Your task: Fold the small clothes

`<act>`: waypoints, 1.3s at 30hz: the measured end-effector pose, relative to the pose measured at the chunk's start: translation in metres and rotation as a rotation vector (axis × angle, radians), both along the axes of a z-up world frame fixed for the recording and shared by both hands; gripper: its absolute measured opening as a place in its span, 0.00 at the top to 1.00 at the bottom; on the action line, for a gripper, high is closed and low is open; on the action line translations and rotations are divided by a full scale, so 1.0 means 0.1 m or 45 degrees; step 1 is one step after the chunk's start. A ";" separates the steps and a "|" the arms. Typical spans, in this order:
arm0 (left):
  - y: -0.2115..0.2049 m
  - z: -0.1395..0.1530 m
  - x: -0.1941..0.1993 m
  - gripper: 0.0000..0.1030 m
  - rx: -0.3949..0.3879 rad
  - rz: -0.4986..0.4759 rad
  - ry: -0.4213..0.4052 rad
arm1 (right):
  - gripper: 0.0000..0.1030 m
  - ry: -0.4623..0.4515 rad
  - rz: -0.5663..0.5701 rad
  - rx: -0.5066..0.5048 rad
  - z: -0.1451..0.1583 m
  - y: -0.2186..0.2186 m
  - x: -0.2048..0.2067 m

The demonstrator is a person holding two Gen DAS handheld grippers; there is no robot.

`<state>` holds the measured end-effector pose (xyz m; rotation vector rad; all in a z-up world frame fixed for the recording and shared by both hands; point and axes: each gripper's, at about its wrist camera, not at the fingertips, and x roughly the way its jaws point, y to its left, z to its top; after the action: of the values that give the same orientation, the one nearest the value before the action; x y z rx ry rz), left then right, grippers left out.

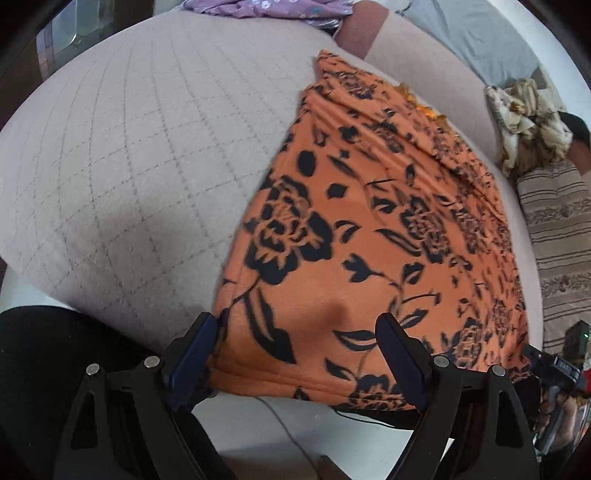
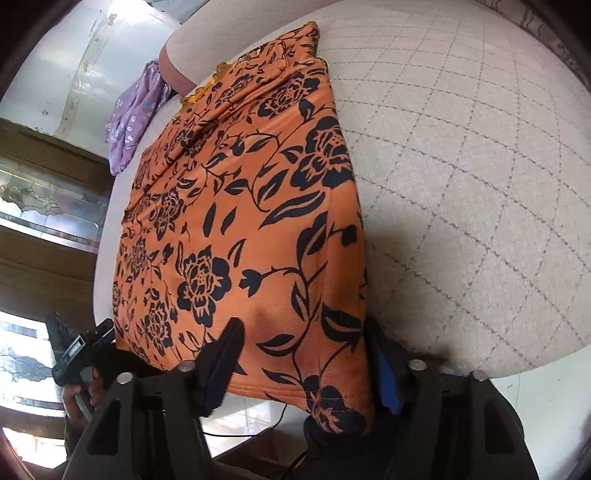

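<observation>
An orange garment with a black flower print [image 1: 369,221] [image 2: 240,203] lies flat on a quilted beige bed cover [image 1: 129,147] [image 2: 461,184], its near hem hanging over the bed's edge. My left gripper [image 1: 299,332] stands wide over the hem's left corner, one finger at the cloth's side edge and one on top. My right gripper [image 2: 304,347] straddles the hem's right corner. One of its fingers [image 2: 229,343] lies on the cloth; the other is partly behind the cloth's edge. Both gaps hold flat cloth, unpinched.
A purple flowered cloth [image 1: 266,7] [image 2: 133,114] lies at the bed's far side. A beige patterned cloth [image 1: 528,122] and striped bedding [image 1: 557,240] lie at the right of the left wrist view. A wood and glass cabinet [image 2: 44,177] stands beside the bed. A thin cable [image 1: 280,424] runs on the floor.
</observation>
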<state>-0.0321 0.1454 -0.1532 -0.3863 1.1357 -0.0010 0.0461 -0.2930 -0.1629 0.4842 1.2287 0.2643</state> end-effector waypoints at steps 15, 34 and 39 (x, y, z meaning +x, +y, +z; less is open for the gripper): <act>0.20 0.04 -0.05 0.94 0.015 0.008 0.028 | 0.92 0.002 0.028 -0.082 0.01 0.02 -0.05; -0.02 0.01 -0.02 0.51 0.136 -0.075 0.050 | 0.45 -0.013 -0.004 -0.039 0.04 0.03 -0.06; 0.20 0.37 -0.03 0.94 -0.014 -0.039 -0.070 | 0.94 -0.054 -0.032 0.089 0.14 -0.05 -0.08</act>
<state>-0.0351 0.1651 -0.1161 -0.3766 1.0872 -0.0444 0.0382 -0.2981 -0.1488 0.5516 1.1742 0.2951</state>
